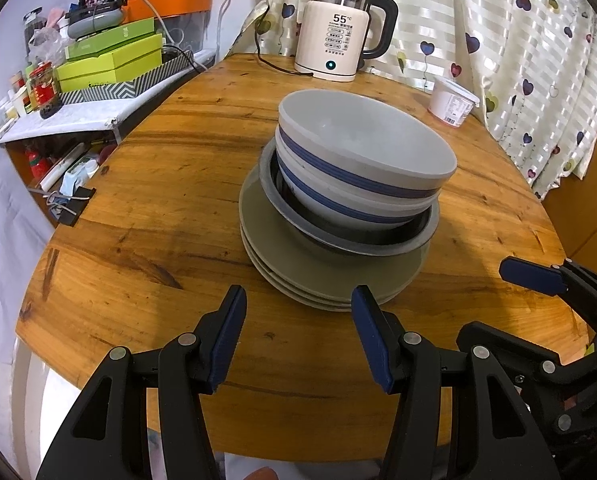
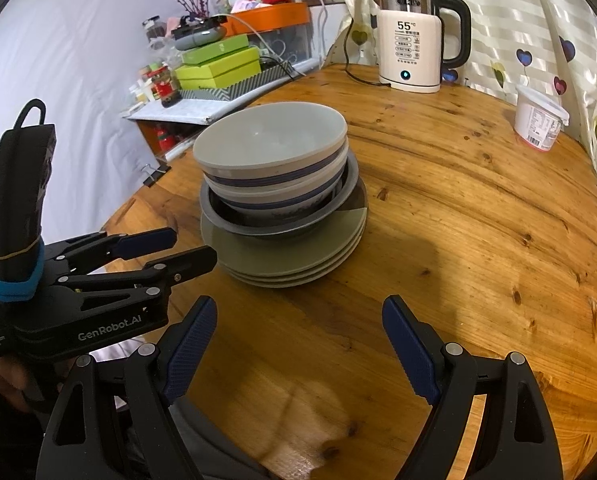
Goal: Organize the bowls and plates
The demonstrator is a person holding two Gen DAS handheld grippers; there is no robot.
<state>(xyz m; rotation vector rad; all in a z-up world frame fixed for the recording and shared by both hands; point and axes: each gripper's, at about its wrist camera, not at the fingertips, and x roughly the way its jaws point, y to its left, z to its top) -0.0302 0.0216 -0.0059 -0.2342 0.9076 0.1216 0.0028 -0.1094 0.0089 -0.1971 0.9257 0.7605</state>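
Bowls nested atop plates, straight ahead of left gripper, spread and empty, nearer; ahead-left of right gripper, spread wider, empty.

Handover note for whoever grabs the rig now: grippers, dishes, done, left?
Left gripper: jaws open, empty, just short of the stack.
Right gripper: jaws open wide, empty, over bare table.
Dishes: two blue-banded bowls nested in a grey metal bowl, on three stacked plates, mid-table.
Done: everything looks stacked.
Left: possibly nothing; check the stack, which leans slightly.
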